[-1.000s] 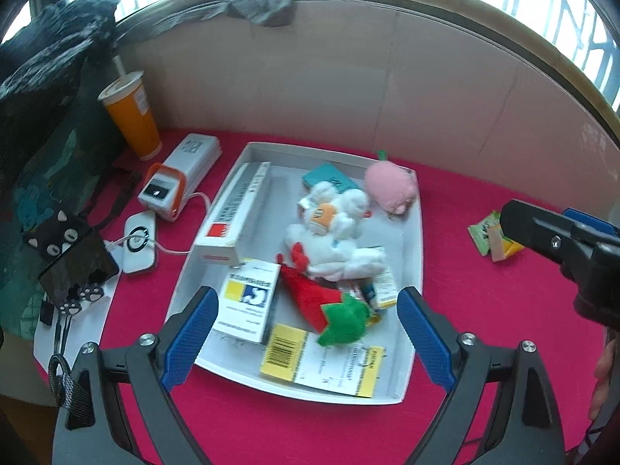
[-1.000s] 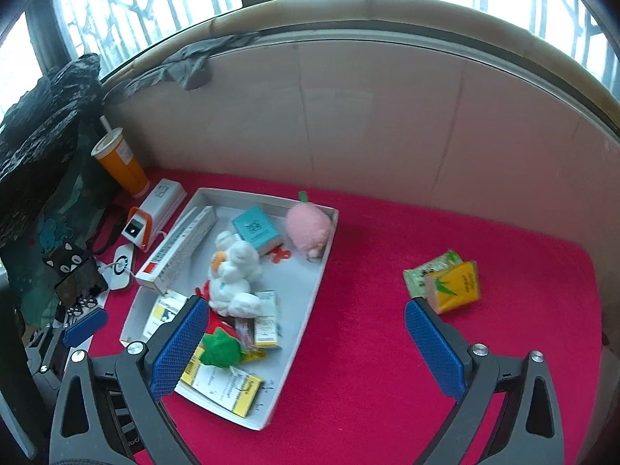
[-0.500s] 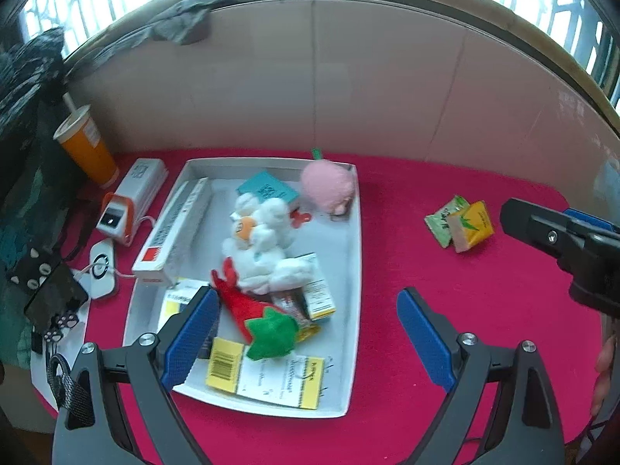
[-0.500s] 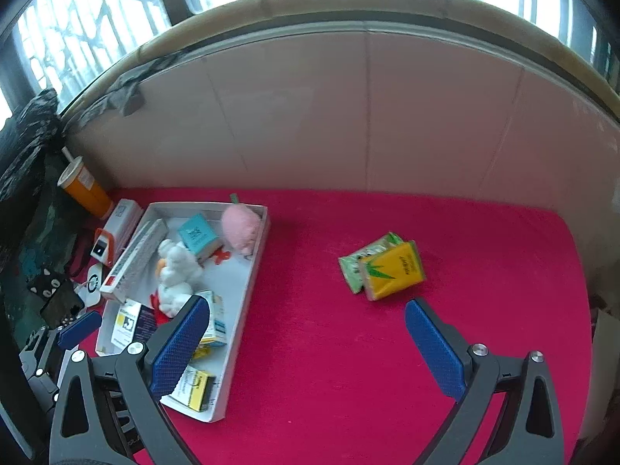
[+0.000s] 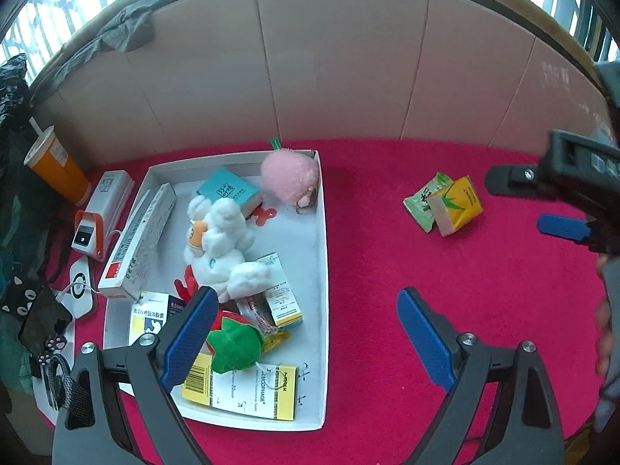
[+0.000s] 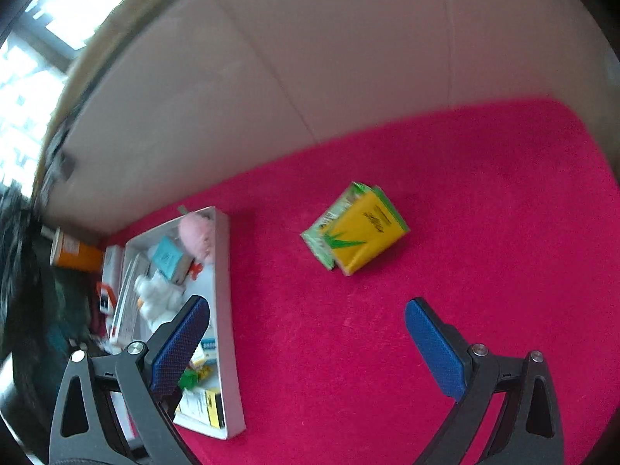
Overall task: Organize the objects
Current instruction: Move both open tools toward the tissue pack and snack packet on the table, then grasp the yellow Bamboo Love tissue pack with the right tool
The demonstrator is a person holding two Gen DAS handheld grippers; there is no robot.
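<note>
Left wrist view: left gripper [image 5: 306, 333] jaws spread wide, nothing between the blue pads. Its left finger hangs over the near part of the white tray [image 5: 323, 271]; its right finger is over bare red cloth [image 5: 387, 232]. Tray holds a white plush [image 5: 224, 240], a pink plush [image 5: 290, 178], a teal box [image 5: 228, 192], a long white carton [image 5: 137, 240], a red-and-green plush [image 5: 232, 343] and several flat medicine boxes. Yellow packet [image 5: 459, 205] lies ahead and to the right of this gripper, well apart from it, leaning on a green packet [image 5: 424, 199]; both are outside the tray. An orange cup [image 5: 58, 166] stands far left.

Right wrist view (blurred): right gripper [image 6: 308, 345] likewise wide open and empty. The two packets lie ahead of it, near the midline between the fingers, not touched. Tray sits to its left, partly behind the left finger.
</note>
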